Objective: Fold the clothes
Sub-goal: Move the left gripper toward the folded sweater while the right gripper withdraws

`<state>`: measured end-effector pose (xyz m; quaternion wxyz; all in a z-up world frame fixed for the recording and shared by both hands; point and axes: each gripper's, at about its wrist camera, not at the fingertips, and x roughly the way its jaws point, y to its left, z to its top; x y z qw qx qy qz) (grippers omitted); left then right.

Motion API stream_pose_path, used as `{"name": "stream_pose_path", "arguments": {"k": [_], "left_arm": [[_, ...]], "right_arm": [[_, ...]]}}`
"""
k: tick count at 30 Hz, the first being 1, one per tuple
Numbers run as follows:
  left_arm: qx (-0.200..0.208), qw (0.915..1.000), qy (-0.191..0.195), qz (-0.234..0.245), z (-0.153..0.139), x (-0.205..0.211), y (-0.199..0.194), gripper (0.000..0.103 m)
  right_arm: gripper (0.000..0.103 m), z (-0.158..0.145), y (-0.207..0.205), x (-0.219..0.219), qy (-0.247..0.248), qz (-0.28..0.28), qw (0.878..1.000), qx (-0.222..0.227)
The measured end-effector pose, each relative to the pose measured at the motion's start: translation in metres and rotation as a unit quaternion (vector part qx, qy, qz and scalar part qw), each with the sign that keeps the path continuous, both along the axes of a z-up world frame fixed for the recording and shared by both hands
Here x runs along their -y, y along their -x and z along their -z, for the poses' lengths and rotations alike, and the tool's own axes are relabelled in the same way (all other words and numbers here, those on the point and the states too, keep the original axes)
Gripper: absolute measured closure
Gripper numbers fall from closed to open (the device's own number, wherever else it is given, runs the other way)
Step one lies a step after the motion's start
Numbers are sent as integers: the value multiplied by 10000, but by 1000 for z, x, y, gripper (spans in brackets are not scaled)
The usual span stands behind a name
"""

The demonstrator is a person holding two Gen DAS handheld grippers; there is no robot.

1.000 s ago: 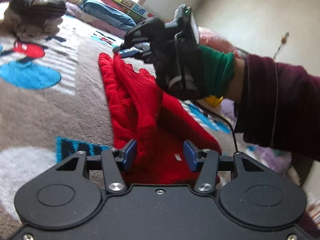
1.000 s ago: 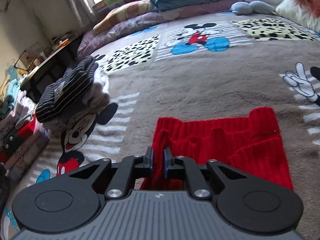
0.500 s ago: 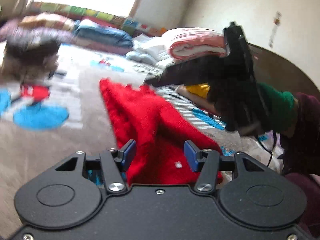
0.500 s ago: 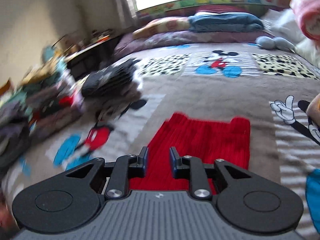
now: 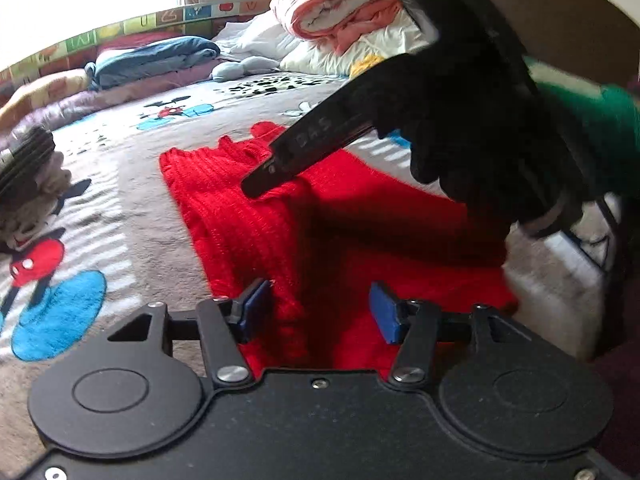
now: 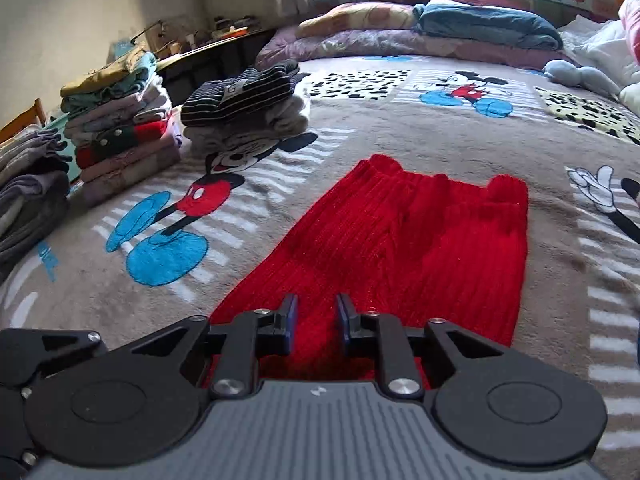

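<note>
Red ribbed knit garment (image 6: 404, 240) lay flat, folded into a long strip, on the grey cartoon-print fleece blanket (image 6: 420, 148) covering the bed. Left gripper (image 5: 320, 310) hovered over its near end, jaws opening at about half width, with a raised knit fold between the pads but not pressed. Right gripper (image 6: 316, 322) stood narrow above the cloth, gripping nothing. Stacks of folded clothes (image 6: 120, 128) sat well apart to the left.
</note>
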<state>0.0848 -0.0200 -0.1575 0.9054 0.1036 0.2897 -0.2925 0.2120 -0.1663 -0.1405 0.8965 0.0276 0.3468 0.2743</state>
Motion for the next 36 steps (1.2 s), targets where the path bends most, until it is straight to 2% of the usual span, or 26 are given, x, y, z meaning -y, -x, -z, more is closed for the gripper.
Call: {"name": "stream_pose_path", "arguments": {"k": [2, 6, 8, 11, 12, 16, 20, 22, 26, 29, 33, 36], "left_arm": [[41, 9999, 162, 36, -10, -10, 1, 48], [261, 9972, 690, -130, -41, -34, -11, 48], [439, 9965, 651, -302, -54, -37, -29, 48], [522, 9968, 492, -344, -62, -37, -67, 55], [480, 9974, 460, -288, -62, -35, -79, 59], [229, 9997, 128, 0, -45, -12, -118, 63], [-191, 9985, -497, 129, -4, 7, -146, 63], [-256, 9988, -391, 131, 12, 5, -152, 61], [-284, 9991, -305, 79, 11, 2, -151, 60], [-178, 9997, -180, -52, -3, -5, -138, 60], [122, 9995, 151, -240, -23, -22, -104, 60], [362, 9979, 421, -332, -35, -32, -72, 63]], "right_arm": [[80, -4, 11, 6, -182, 23, 9997, 156], [80, -18, 29, 17, -90, -118, 9983, 556], [80, -23, 35, 22, -38, -177, 9976, 673], [79, -25, 44, 23, 174, -360, 9961, 790], [79, -23, 46, 21, 263, -450, 9953, 812], [77, -15, 53, 8, 679, -659, 9913, 913], [76, -7, 53, -6, 796, -743, 9895, 945], [72, -1, 51, -14, 946, -778, 9887, 862], [71, 10, 47, -28, 1195, -819, 9868, 720], [71, 1, 52, -27, 1117, -769, 9879, 748], [72, -19, 76, 4, 655, -434, 9922, 963], [72, -27, 98, 35, 509, -85, 9918, 1165]]}}
